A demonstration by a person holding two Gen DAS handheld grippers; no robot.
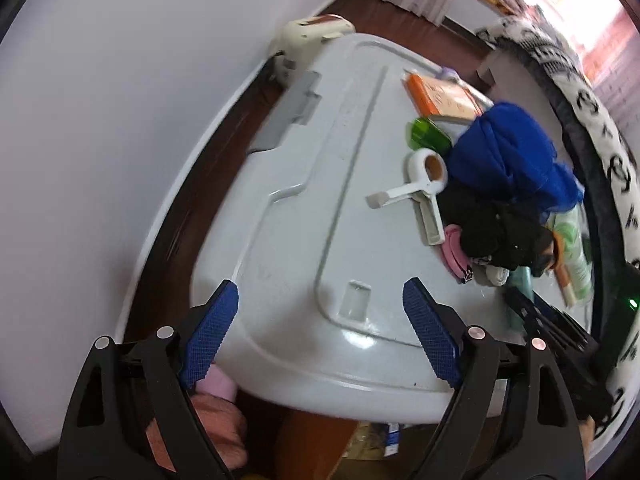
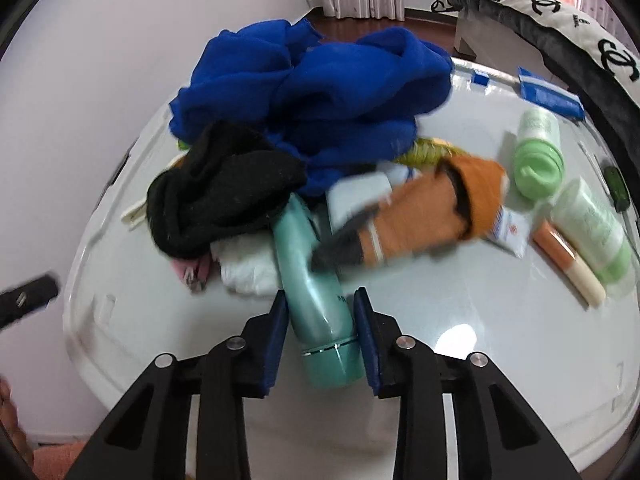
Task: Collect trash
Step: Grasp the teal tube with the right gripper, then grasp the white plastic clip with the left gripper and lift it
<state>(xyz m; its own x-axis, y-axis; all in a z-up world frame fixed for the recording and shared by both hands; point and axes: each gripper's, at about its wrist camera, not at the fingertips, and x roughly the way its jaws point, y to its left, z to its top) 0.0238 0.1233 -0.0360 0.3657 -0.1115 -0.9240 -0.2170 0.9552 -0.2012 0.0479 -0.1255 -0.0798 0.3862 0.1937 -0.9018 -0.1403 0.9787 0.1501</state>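
A teal bottle (image 2: 308, 264) lies on the white plastic lid (image 2: 460, 340), its cap end toward me. My right gripper (image 2: 320, 314) has its blue pads against both sides of the bottle near the cap, shut on it. The bottle's far end is tucked under a black sock (image 2: 224, 192) and an orange cloth (image 2: 424, 212). My left gripper (image 1: 320, 300) hangs open above the near-left part of the lid (image 1: 288, 208), with nothing between its fingers. The teal bottle (image 1: 522, 280) shows only partly in the left wrist view.
A blue cloth (image 2: 320, 92) is heaped at the back. Green bottles (image 2: 538, 152), an orange-and-cream tube (image 2: 568, 260) and a blue packet (image 2: 548, 96) lie at the right. A white clip (image 1: 424, 188), green bottle (image 1: 428, 134) and orange box (image 1: 440, 96) lie further left. White wall to the left.
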